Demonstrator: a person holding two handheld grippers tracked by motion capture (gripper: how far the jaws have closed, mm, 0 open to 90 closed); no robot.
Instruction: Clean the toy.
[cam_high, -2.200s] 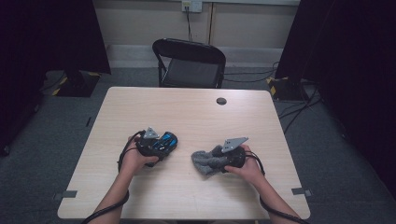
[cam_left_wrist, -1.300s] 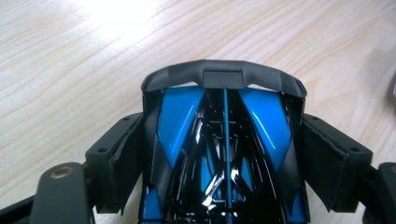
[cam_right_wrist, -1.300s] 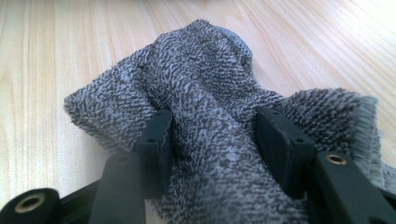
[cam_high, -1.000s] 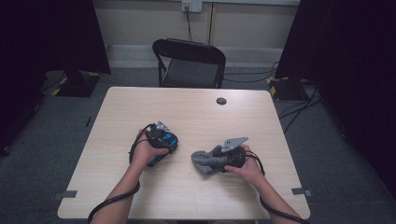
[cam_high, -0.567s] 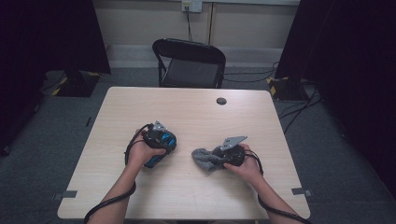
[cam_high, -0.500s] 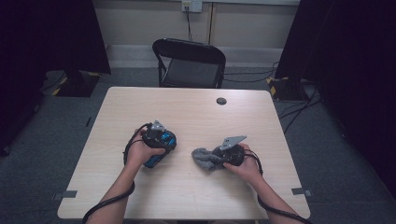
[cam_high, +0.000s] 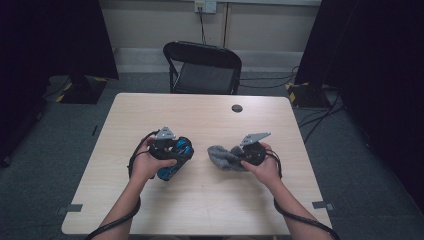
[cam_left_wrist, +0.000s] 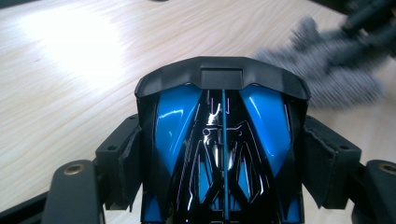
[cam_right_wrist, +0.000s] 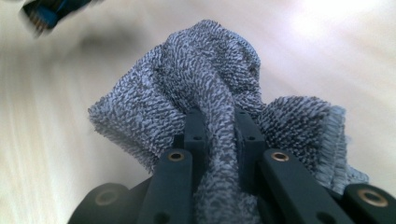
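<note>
A glossy blue and black toy-car-like shell sits between the pads of my left gripper, which is shut on its sides. In the high view this shell is held just above the table's left middle by the left gripper. My right gripper has just been closing and pinches a bunched grey terry cloth. The cloth hangs off the right gripper towards the shell, a short gap apart.
The light wooden table carries a small black round disc near its far edge. A black folding chair stands behind the table. Dark curtains flank both sides, and cables lie on the floor at the right.
The right gripper's jaws have shut on the cloth, bunched it and lifted it slightly. The left hand has risen a little with the blue shell.
</note>
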